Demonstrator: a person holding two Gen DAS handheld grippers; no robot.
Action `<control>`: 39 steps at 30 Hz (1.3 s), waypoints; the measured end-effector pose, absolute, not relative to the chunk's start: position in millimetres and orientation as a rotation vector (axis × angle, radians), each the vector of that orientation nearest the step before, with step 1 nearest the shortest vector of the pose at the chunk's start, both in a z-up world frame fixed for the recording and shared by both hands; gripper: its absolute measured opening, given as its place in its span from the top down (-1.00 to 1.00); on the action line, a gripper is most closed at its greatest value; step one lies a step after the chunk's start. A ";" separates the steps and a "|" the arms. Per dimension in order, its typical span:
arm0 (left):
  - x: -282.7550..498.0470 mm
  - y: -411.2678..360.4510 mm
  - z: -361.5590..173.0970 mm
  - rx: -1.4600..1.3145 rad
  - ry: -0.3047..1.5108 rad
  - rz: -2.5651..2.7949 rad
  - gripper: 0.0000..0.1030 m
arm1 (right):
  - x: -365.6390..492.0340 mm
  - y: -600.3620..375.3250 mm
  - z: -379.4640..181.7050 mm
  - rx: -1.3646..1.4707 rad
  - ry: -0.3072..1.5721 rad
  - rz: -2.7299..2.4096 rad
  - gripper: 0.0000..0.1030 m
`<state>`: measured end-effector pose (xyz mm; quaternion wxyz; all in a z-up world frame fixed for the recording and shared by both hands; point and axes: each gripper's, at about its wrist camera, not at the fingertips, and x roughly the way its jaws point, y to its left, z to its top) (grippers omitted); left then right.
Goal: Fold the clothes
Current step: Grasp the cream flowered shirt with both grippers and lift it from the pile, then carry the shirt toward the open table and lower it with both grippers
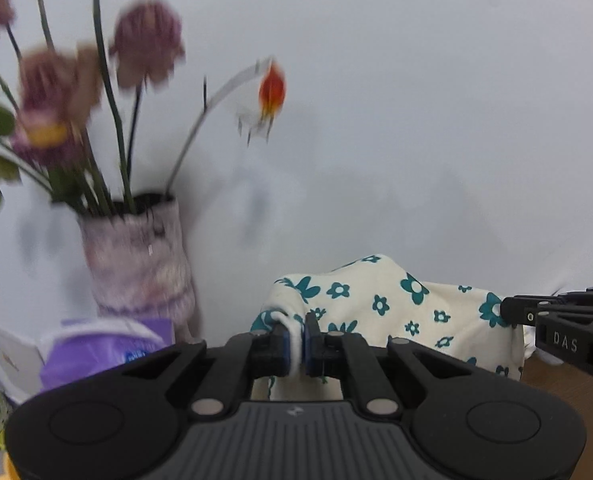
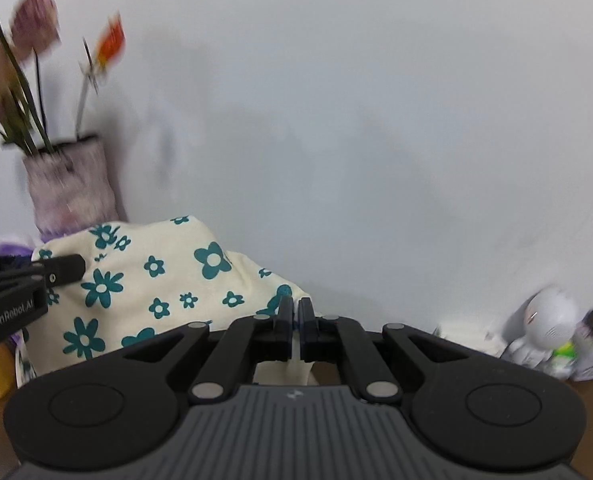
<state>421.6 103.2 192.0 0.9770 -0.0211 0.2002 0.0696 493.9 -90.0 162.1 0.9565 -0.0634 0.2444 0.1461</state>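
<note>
Left wrist: garment (image 1: 376, 304) hem between fingers (image 1: 282, 344).

Vase (image 1: 140, 264) left, toy robot (image 2: 540, 332) right.

The black plastic right gripper (image 1: 504, 312) carries the letters "DAS", and the black plastic left gripper (image 2: 78, 266) carries "GenRobot.AI".

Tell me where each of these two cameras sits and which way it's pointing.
Left wrist: on the left tongs, looking forward along their fingers at the floral garment pinched between them, toward the white wall; the right tongs enter at right.
Right wrist: on the right tongs, facing the same wall, shut on the garment's other edge; the left tongs enter at left.
Shared: the garment, the wall, the vase of flowers.
</note>
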 end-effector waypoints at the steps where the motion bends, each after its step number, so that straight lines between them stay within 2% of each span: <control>1: 413.1 99.8 201.3 -0.038 0.390 0.133 0.89 | 486.1 -93.6 171.4 -0.128 0.481 0.293 0.96; 11: 296.3 52.6 267.9 0.124 0.376 0.025 0.89 | 376.3 -142.9 241.0 -0.175 0.357 0.270 0.96; 16: 221.0 36.2 266.3 0.155 0.398 -0.065 0.90 | 307.1 -163.6 250.6 -0.203 0.341 0.291 0.96; 20: 150.0 24.1 244.6 0.171 0.373 -0.181 0.89 | 247.6 -186.2 244.4 -0.233 0.336 0.331 0.96; 23: 99.8 15.2 224.8 0.159 0.370 -0.276 0.89 | 203.2 -202.0 233.4 -0.262 0.327 0.348 1.00; 27: 59.3 2.4 177.1 0.130 0.450 -0.357 0.89 | 159.1 -219.8 207.7 -0.268 0.383 0.413 1.00; 31: 48.9 2.6 129.7 0.079 0.538 -0.332 0.89 | 144.3 -224.9 157.3 -0.268 0.523 0.468 1.00; 37: 47.0 22.3 103.7 0.007 0.587 -0.274 0.89 | 138.8 -228.8 87.3 -0.202 0.710 0.540 1.00; 39: 45.1 26.3 100.4 0.000 0.601 -0.268 0.78 | 138.1 -229.1 75.8 -0.188 0.743 0.555 1.00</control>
